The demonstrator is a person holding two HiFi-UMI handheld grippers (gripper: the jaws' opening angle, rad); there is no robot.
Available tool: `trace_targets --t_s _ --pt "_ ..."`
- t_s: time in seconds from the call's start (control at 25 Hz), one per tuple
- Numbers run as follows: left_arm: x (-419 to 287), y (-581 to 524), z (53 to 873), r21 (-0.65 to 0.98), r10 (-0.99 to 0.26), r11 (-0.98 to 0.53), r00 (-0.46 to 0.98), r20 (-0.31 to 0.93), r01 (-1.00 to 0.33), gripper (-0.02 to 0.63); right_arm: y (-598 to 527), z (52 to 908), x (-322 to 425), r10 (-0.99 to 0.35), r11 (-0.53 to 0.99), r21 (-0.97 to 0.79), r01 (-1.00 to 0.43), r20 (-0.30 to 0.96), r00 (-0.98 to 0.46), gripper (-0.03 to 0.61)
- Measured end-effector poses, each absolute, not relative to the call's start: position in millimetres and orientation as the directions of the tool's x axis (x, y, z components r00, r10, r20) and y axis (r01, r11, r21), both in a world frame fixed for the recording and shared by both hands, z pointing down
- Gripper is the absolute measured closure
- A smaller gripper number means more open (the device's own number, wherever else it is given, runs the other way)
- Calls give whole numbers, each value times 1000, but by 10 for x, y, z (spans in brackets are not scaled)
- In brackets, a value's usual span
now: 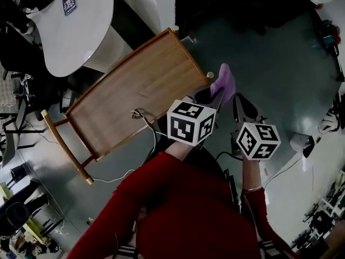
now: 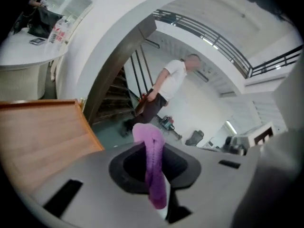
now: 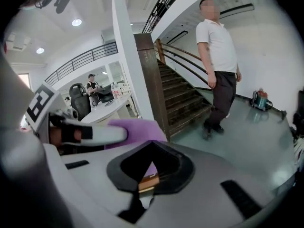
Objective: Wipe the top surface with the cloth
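The wooden top [image 1: 135, 96] with raised rails lies tilted across the head view's middle; it also shows in the left gripper view [image 2: 38, 132]. My left gripper [image 1: 218, 93] hangs just off its right corner, shut on a purple cloth [image 1: 225, 82] that sticks up from the jaws. In the left gripper view the cloth [image 2: 151, 146] runs pinched between the jaws [image 2: 154, 175]. My right gripper [image 1: 241, 109] is held beside the left one, over the floor, shut and empty [image 3: 142, 182]. Its view shows the cloth [image 3: 137, 129] and the left gripper [image 3: 90, 133] close ahead.
A white round counter [image 1: 75, 26] stands beyond the wooden top's far left. Cables [image 1: 145, 117] trail over its near edge. A person [image 3: 218, 56] stands on the grey floor by a staircase [image 3: 180, 99]. Equipment clutters the floor's left [image 1: 16, 209] and right [image 1: 323, 123] edges.
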State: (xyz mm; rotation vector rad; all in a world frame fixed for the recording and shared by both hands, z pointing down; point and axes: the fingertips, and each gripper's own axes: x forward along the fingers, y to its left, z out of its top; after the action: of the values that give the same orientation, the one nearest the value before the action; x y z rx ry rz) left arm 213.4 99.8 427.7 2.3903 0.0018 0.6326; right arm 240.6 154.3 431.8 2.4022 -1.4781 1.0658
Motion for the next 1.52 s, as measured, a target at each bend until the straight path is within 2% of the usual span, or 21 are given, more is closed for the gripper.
trace_targets --t_s 0.16,0.28,0.4,0.52,0.72,0.88,1.04,1.24,1.36,1.52 --pt "1951 928 4987 595 92 -723 806 585 -350 565 1451 4331 2444 -736 -476 -237 -847 634 236 574" --pt "1694 893 5262 570 46 -691 760 648 -444 564 1376 4361 2401 -749 -419 -245 -874 637 180 574" --pt "1380 820 5301 545 -23 -660 739 674 -517 564 1185 4387 2319 -765 -316 -255 -914 638 86 574" --pt "934 597 5318 503 -154 -589 699 698 -632 565 800 4421 2209 -775 -167 -270 -948 630 -43 574" --pt "-192 322 5456 420 -356 -361 539 763 -833 565 209 4542 1834 -750 32 -289 -957 626 -215 574" --pt "-1200 308 5608 317 -490 -125 336 804 -940 565 -122 4674 1403 -704 195 -298 -934 621 -345 574" --pt "-2081 421 5682 199 -564 89 115 818 -976 565 -309 4776 957 -644 338 -308 -889 613 -457 574" --pt "-2744 399 5611 104 -596 247 -67 800 -963 565 -436 4758 588 -597 432 -307 -848 607 -524 574" --pt "-2967 350 5446 99 -602 290 -101 792 -952 565 -482 4565 384 -585 455 -296 -840 612 -532 574" --pt "-2918 397 5176 135 -625 291 -81 777 -947 565 -623 4478 315 -589 464 -297 -835 601 -541 574"
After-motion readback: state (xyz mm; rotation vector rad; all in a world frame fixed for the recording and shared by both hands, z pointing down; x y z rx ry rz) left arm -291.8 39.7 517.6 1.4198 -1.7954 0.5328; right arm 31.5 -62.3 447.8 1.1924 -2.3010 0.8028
